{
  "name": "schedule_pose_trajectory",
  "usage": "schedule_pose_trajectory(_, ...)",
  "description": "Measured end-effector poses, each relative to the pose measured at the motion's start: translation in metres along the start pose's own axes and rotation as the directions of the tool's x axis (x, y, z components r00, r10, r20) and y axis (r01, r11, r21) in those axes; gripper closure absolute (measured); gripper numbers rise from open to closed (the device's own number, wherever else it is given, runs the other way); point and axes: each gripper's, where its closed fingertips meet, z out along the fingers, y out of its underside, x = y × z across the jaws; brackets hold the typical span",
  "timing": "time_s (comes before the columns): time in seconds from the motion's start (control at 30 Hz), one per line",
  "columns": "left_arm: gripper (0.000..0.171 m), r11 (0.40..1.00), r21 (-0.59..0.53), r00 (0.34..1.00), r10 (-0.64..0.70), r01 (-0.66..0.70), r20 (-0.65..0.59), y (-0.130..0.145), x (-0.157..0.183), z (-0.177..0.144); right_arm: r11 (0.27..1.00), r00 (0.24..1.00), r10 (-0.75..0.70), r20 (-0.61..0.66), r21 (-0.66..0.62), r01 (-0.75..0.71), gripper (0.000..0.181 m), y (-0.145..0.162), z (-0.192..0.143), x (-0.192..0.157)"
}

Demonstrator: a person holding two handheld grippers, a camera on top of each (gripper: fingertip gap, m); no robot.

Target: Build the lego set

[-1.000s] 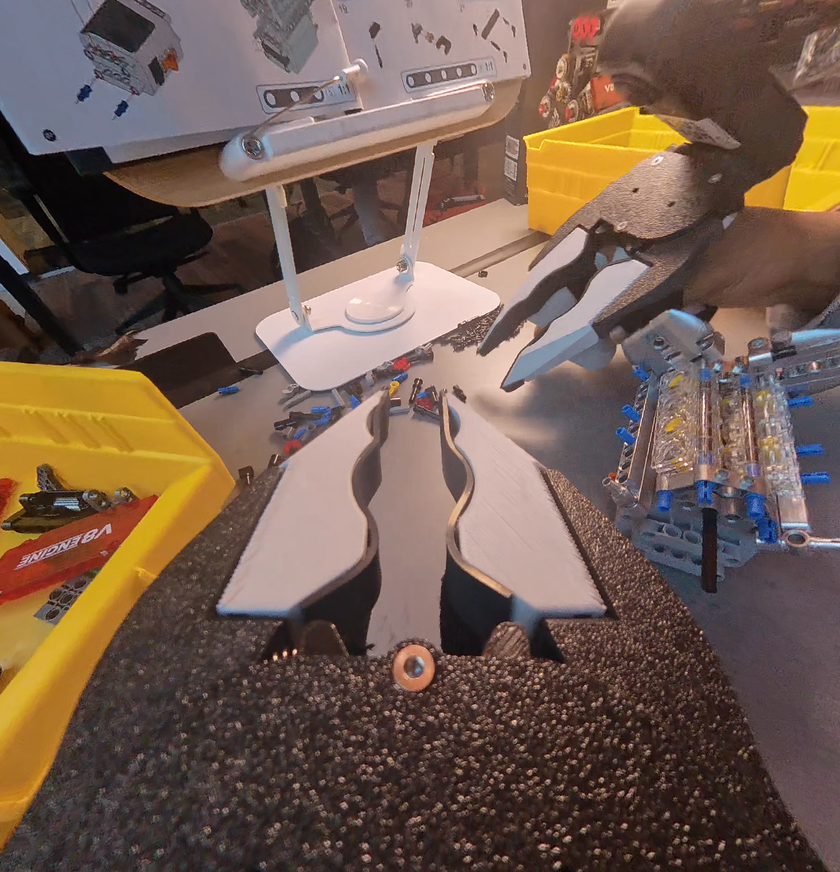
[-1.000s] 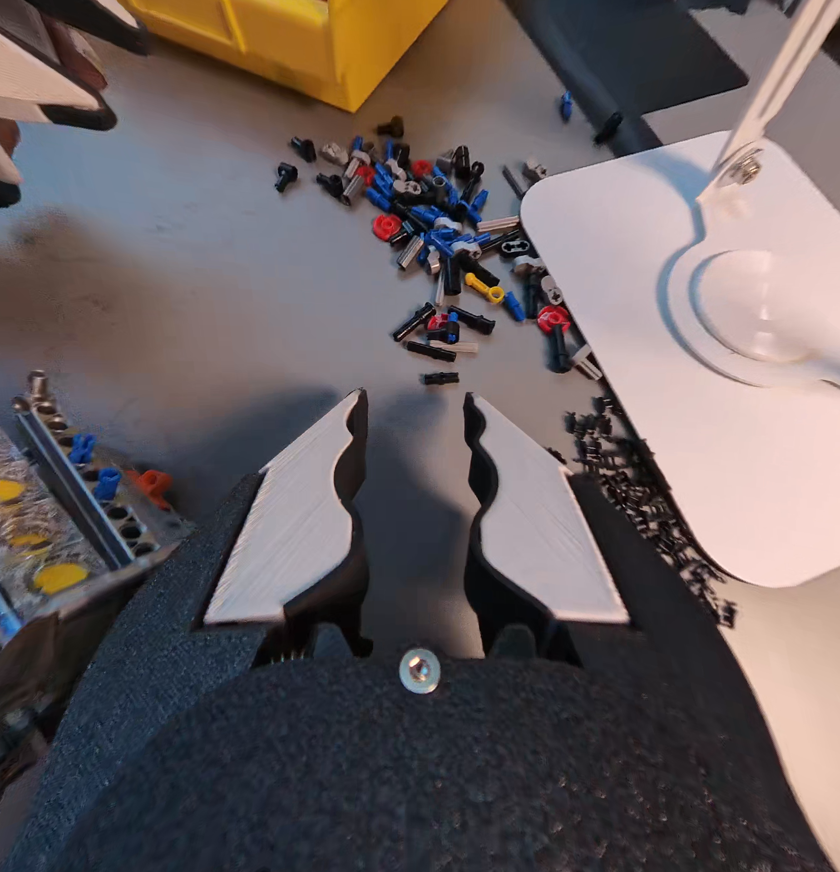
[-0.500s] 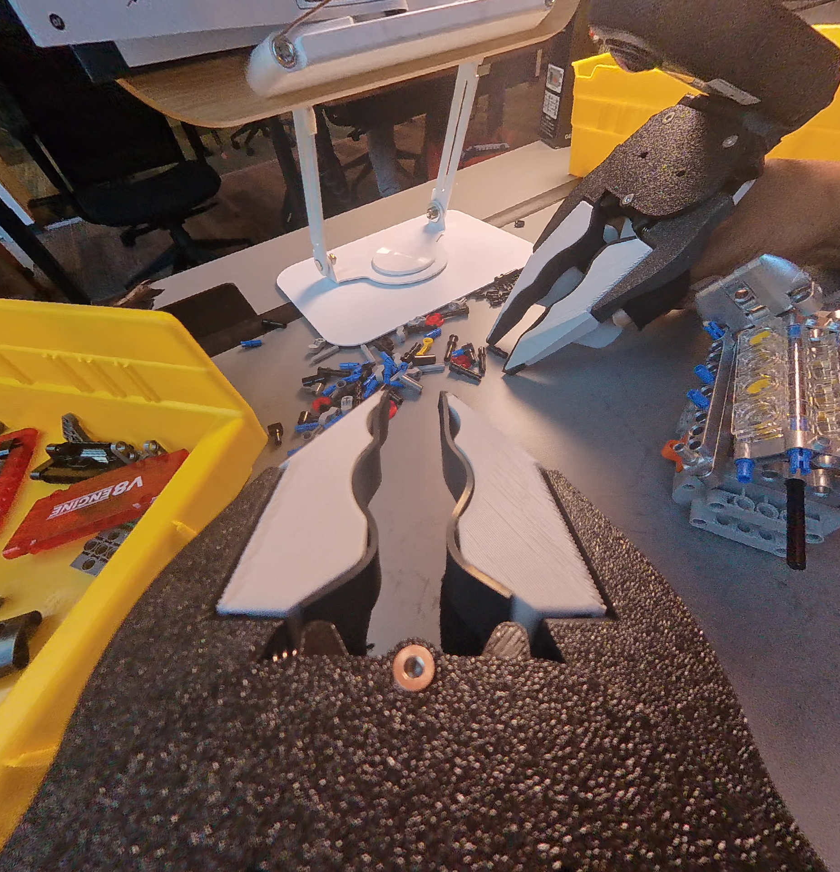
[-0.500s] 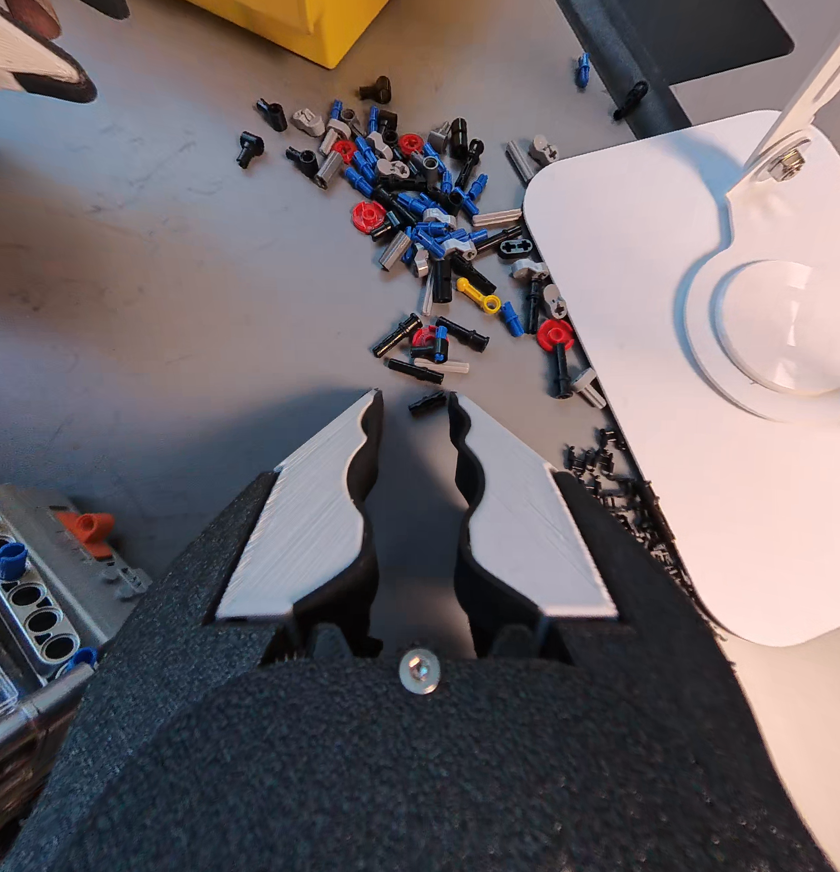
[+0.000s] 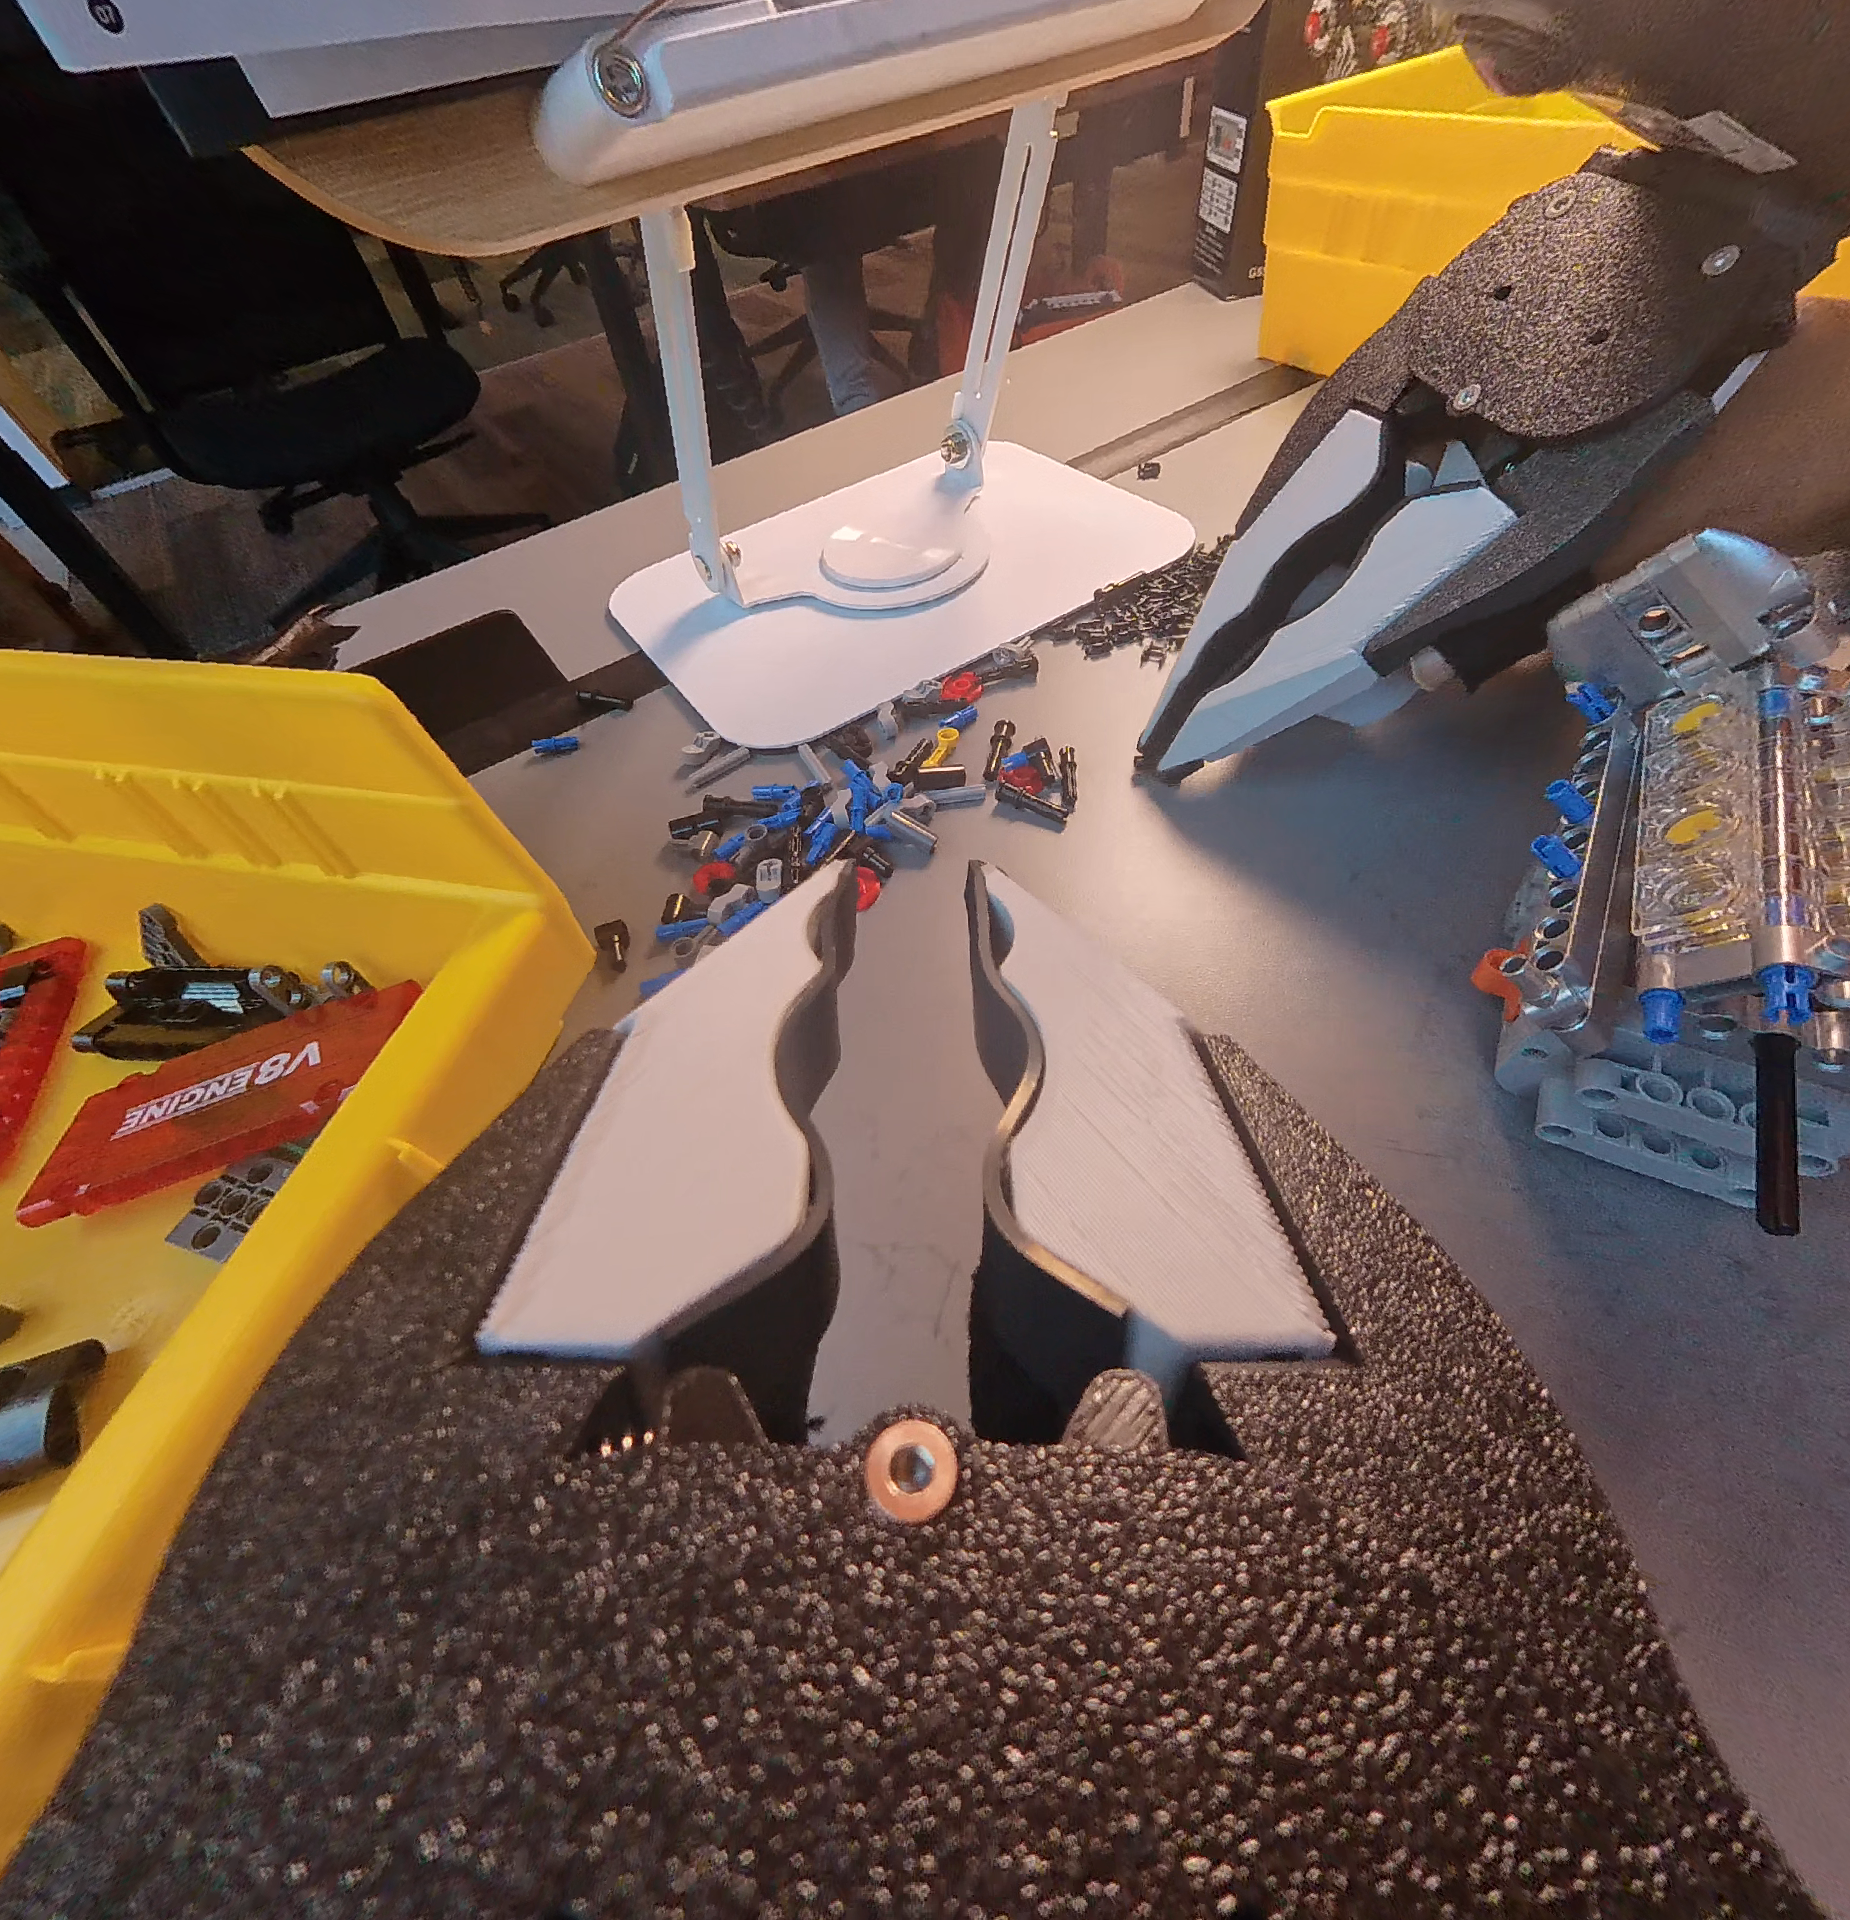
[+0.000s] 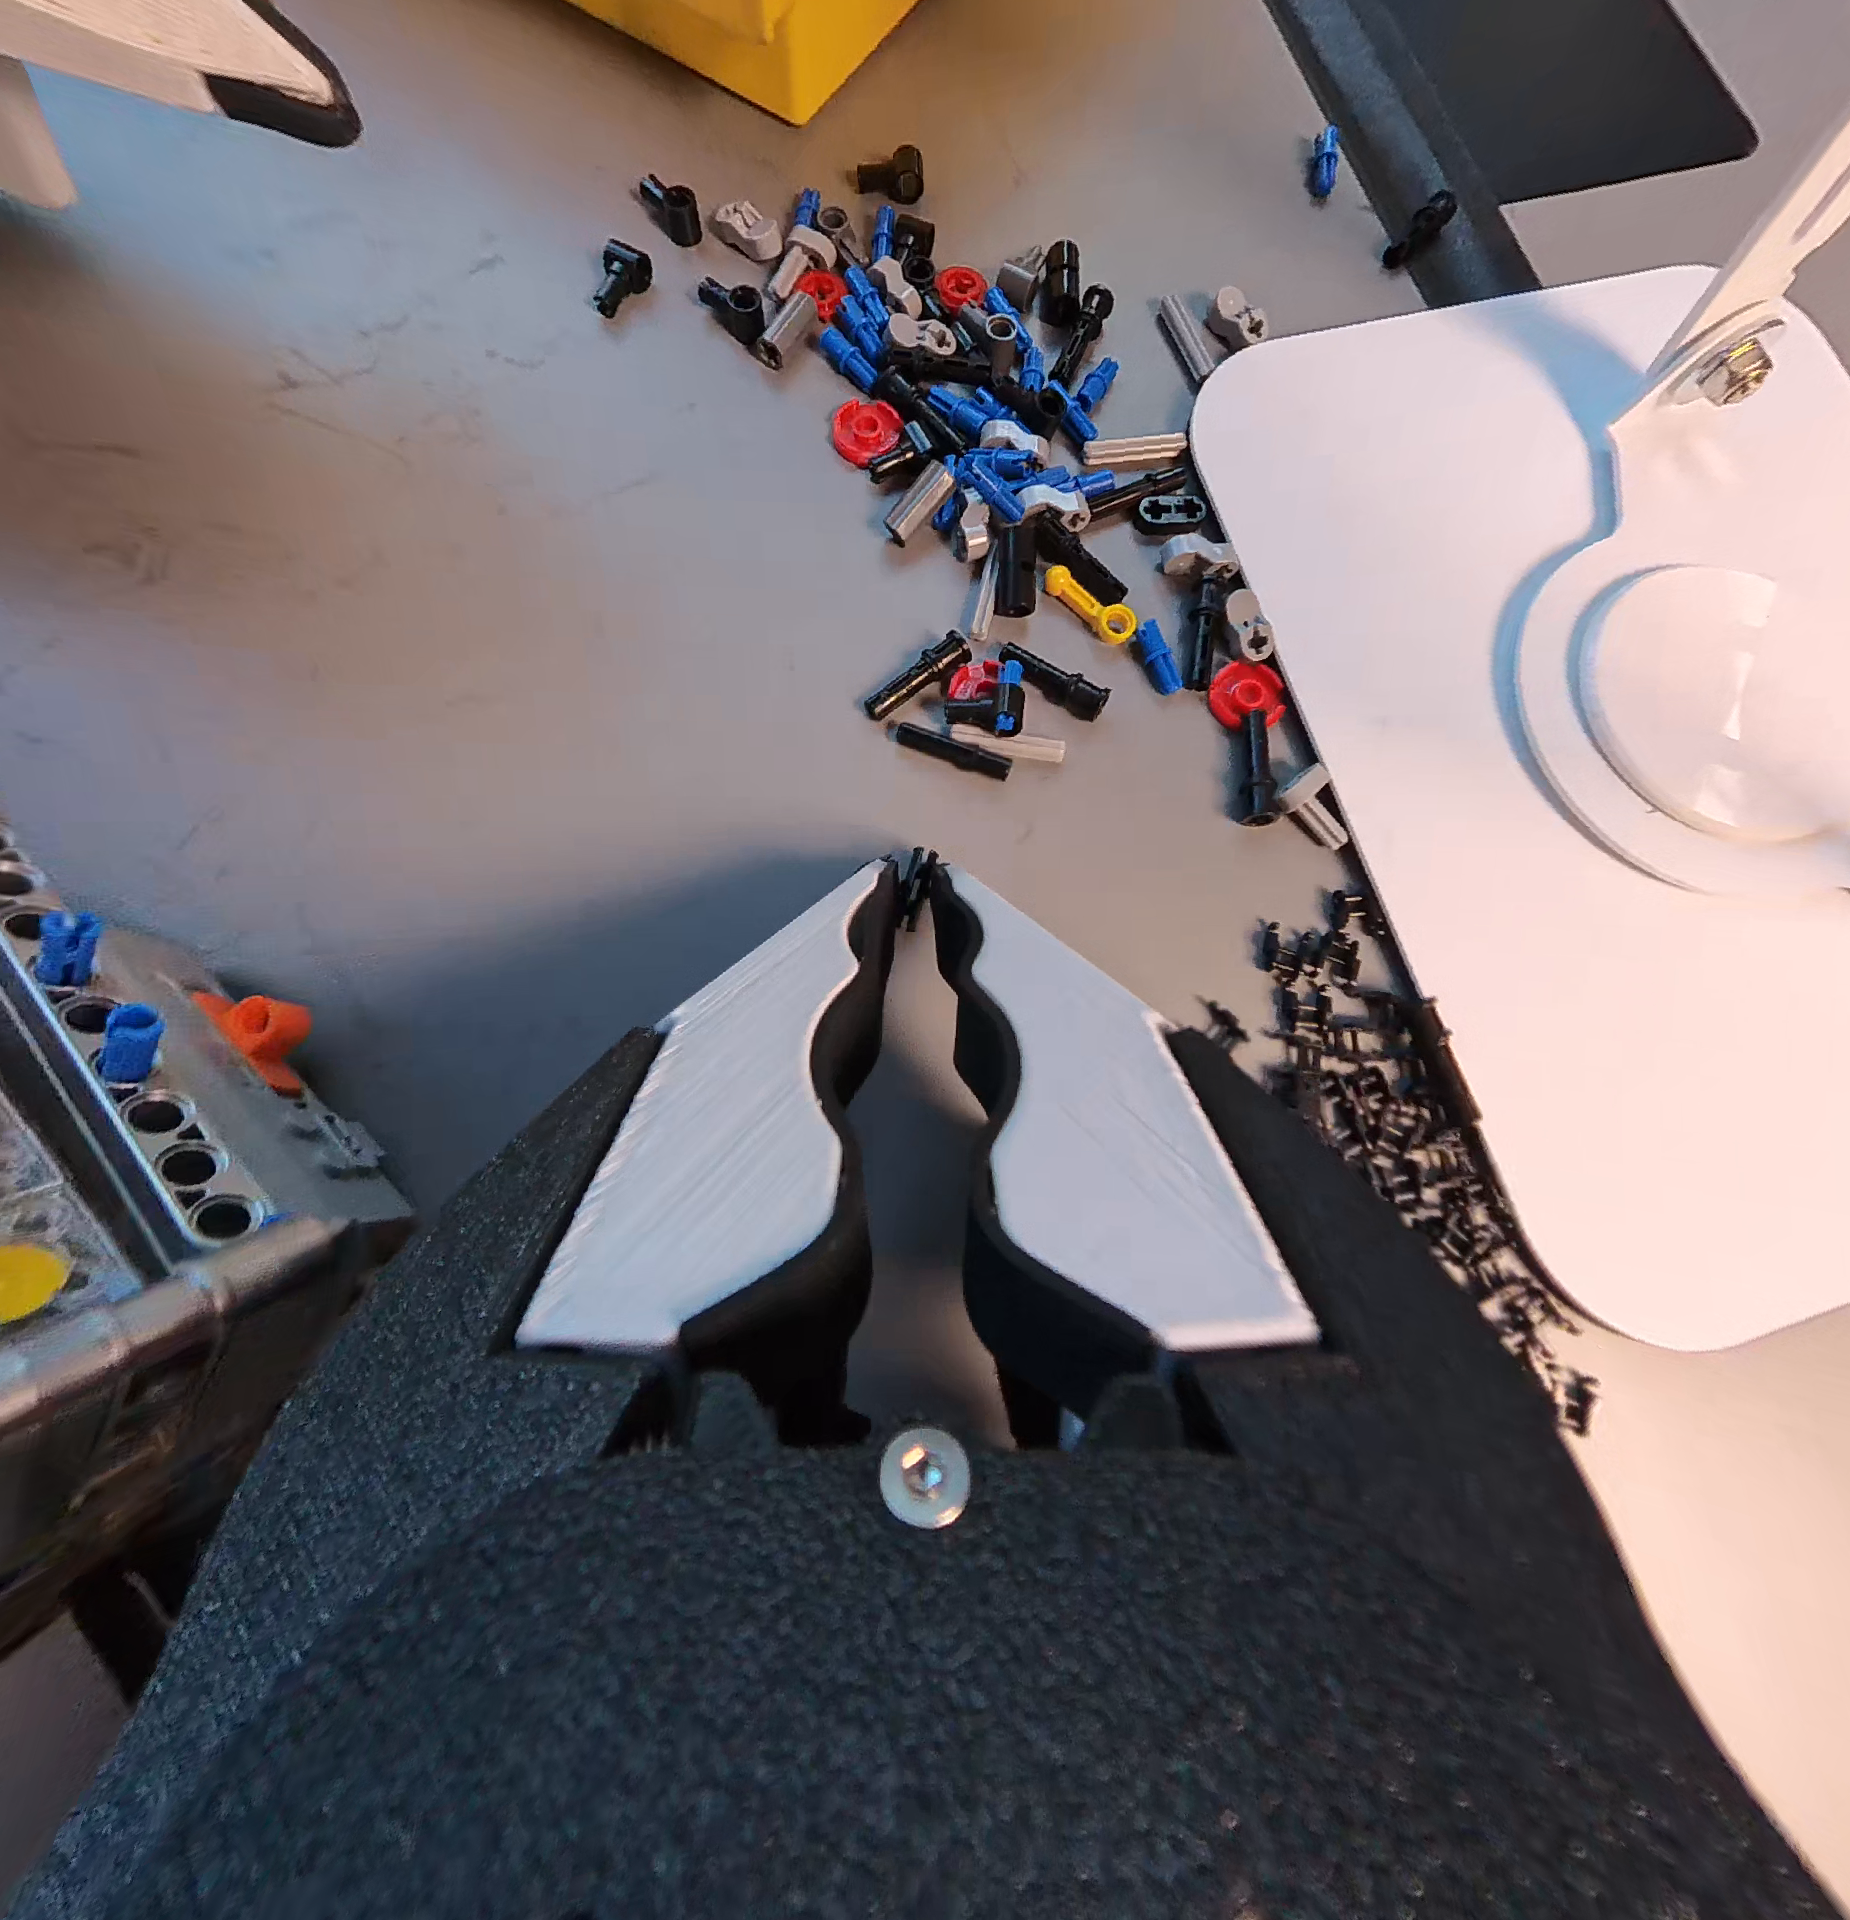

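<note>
Black pin (image 6: 913, 891) pinched in right claw (image 6: 913, 883) tips, 12 o'clock | left claw (image 5: 910, 883) parted, empty | lettered red panel (image 5: 214, 1091) in yellow bin (image 5: 464, 831) at 9 | loose pins (image 6: 1004, 468) on worktop (image 6: 433, 571) | engine model (image 5: 1710, 935) at 3

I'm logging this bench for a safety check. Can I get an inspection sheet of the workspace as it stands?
Surface: grey table, scuffed.
Job's things: part-built engine model; small black pin.
Clutter: heap of small pegs; tiny black clips; yellow bin with red panels.
Grippers: right tongs shut on the black pin; left tongs open, empty.
Cables: nothing seen.
Surroundings: white stand base; office chair.
</note>
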Motion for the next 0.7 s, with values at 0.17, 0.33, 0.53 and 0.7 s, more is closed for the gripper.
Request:
schedule_pose_trajectory(0.17,0.153,1.000,-0.003,1.000,0.011,-0.011,-0.012,0.001,0.003,0.001,0.999,0.999,-0.009,0.048,0.033,0.007,0.176,0.001,-0.019,-0.007)
schedule_pose_trajectory(0.33,0.153,1.000,0.002,1.000,0.014,-0.014,-0.017,-0.001,0.004,0.000,0.996,0.997,-0.062,0.048,-0.060,0.065,0.176,0.025,-0.060,-0.013)
schedule_pose_trajectory(0.53,0.153,1.000,0.008,1.000,0.013,-0.013,-0.018,-0.002,0.004,0.000,0.988,0.999,-0.038,-0.012,-0.151,0.036,0.176,0.070,-0.103,-0.040)
schedule_pose_trajectory(0.7,0.153,1.000,-0.004,0.999,0.022,-0.022,-0.024,0.000,0.008,0.002,0.988,0.999,-0.022,-0.025,-0.156,0.018,0.175,0.087,-0.114,-0.069)
